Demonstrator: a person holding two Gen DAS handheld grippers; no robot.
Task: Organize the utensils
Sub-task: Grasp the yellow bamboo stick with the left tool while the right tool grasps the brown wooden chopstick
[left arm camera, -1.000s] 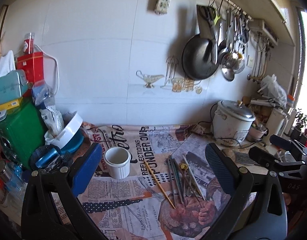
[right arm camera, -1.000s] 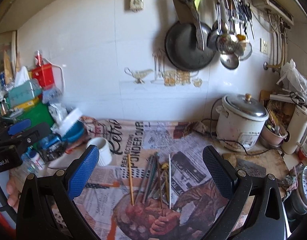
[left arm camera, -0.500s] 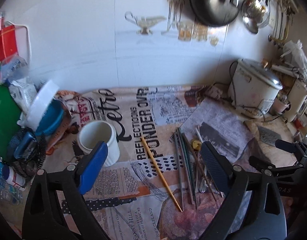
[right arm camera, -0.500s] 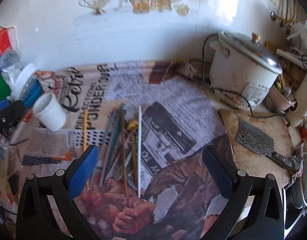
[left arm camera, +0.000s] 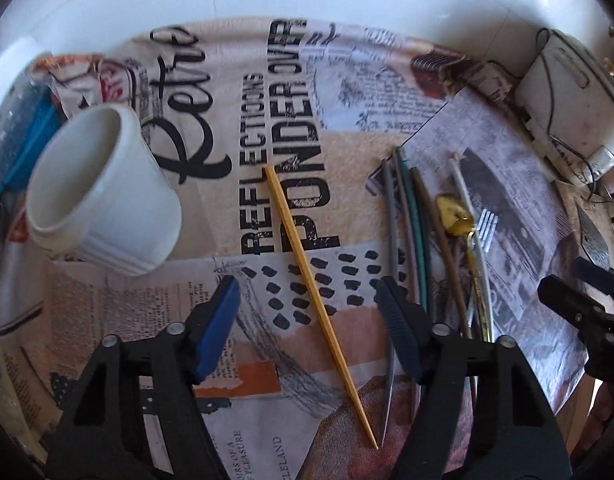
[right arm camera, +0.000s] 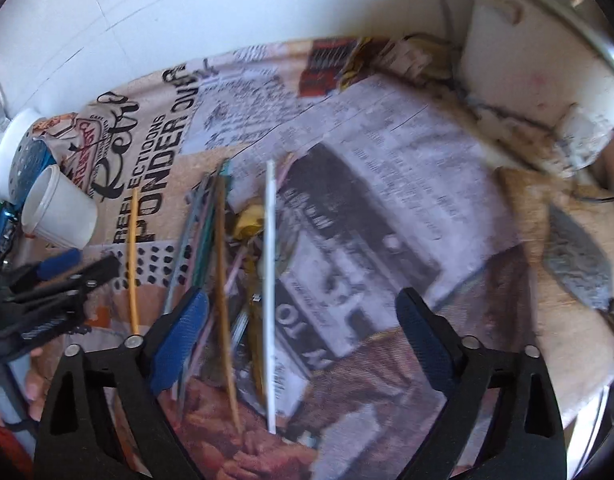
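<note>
So far, in the left wrist view, our left gripper (left arm camera: 307, 312) hangs with fingers wide around the yellow chopstick (left arm camera: 315, 300); the white cup (left arm camera: 103, 196) is empty, and the cloth (left arm camera: 107, 312) reads "PONDER OVER". In the right wrist view, our right gripper (right arm camera: 303, 332) is wide over the utensil pile (right arm camera: 235, 248), all unsorted on the desk.
</note>
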